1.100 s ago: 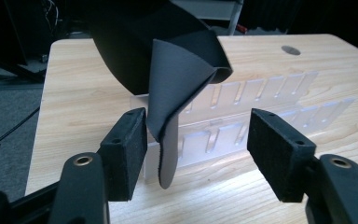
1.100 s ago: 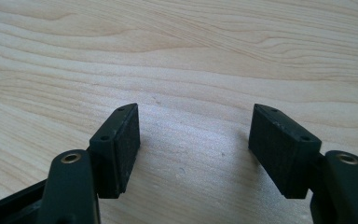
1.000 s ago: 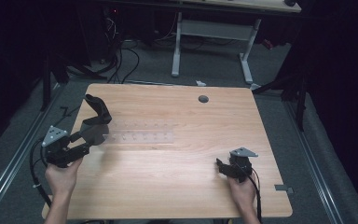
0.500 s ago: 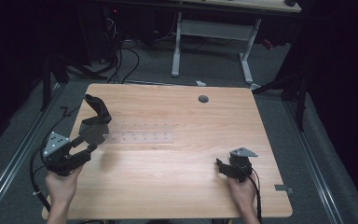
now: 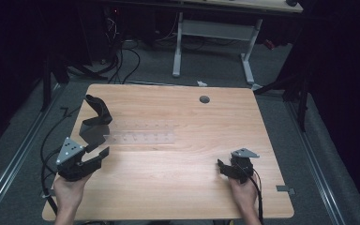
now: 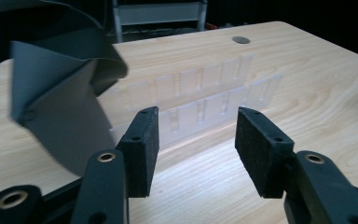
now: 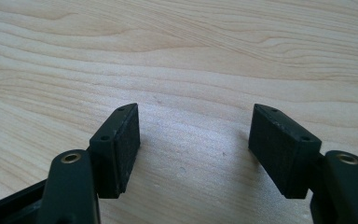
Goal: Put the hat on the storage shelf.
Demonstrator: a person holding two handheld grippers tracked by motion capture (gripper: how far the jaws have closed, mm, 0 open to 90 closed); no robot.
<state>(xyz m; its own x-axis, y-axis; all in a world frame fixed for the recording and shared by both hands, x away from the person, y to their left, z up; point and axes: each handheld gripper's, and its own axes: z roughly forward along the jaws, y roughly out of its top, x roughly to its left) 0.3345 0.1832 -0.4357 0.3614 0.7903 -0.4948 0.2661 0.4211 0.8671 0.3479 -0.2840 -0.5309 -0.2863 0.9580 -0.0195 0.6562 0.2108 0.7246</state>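
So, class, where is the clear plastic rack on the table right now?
In the high view the clear plastic rack lies flat on the left half of the wooden table, just right of the dark grey sheet and just ahead of the left gripper.

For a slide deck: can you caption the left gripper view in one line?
Open left gripper, jaws just closing on nothing, faces a clear slotted rack beside a dark grey holder on the wooden table.

A clear plastic rack [image 5: 140, 138] lies flat on the table's left half. A dark grey folded sheet [image 5: 95, 123] touches its left end.
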